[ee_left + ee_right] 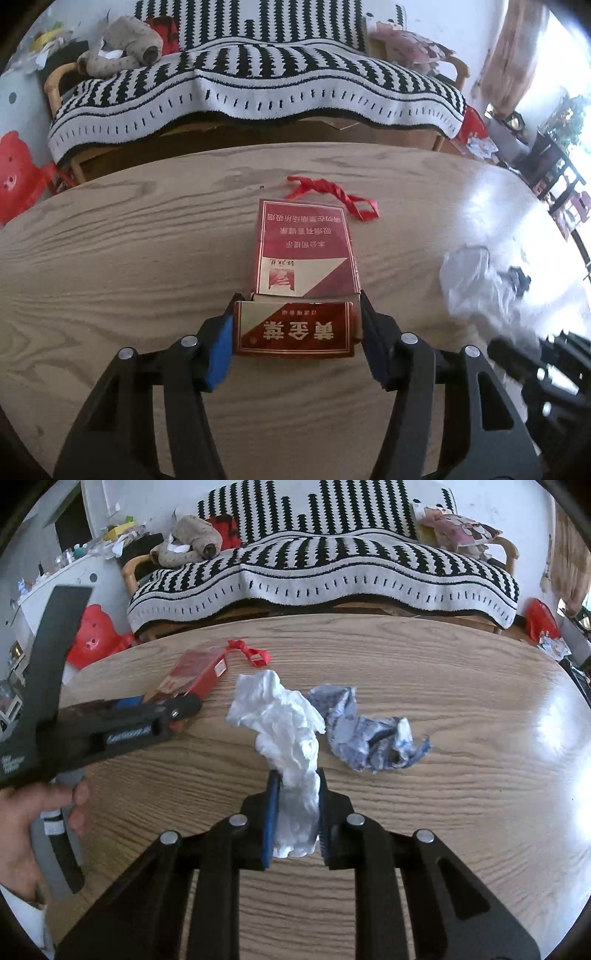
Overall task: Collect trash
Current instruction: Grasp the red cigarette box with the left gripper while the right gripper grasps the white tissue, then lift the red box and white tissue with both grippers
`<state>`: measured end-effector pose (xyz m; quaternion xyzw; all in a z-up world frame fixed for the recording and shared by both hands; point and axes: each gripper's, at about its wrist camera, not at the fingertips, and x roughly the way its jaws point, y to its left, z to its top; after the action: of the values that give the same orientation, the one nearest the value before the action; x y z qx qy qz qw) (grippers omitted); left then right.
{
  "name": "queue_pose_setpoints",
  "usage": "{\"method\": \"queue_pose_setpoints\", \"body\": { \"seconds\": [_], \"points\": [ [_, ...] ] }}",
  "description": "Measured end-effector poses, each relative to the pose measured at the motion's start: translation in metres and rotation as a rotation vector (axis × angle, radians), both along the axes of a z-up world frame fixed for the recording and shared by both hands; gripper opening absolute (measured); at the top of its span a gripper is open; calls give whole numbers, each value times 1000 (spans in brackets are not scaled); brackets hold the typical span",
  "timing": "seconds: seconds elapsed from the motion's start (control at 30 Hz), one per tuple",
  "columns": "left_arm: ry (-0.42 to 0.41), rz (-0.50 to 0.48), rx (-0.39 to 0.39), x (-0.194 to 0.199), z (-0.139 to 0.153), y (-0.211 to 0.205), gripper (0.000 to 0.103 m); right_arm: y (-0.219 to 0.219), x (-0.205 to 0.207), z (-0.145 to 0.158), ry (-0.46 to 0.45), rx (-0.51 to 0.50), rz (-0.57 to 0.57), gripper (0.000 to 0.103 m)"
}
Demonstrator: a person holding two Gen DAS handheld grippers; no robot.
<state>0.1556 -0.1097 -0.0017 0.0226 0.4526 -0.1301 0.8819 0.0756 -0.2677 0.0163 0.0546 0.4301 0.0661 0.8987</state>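
Right claw [295,786] tight around white tissue [280,716]

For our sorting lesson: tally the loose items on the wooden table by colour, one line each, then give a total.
Red: 2, the cigarette pack and the ribbon
White: 1, the crumpled tissue
Blue-and-white: 1, the crumpled wrapper
Total: 4

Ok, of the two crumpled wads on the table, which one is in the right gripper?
The white tissue wad: the right gripper is clamped on its near end. The blue-and-white crumpled wrapper lies free on the table, just right of it.
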Motion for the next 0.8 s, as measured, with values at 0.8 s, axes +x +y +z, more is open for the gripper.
{"method": "queue_pose_setpoints", "body": {
  "seconds": [0.8],
  "points": [
    [-35,-39,-49,-102,37,24,58,-16,-44,19,-35,143,-63,18]
  ]
}}
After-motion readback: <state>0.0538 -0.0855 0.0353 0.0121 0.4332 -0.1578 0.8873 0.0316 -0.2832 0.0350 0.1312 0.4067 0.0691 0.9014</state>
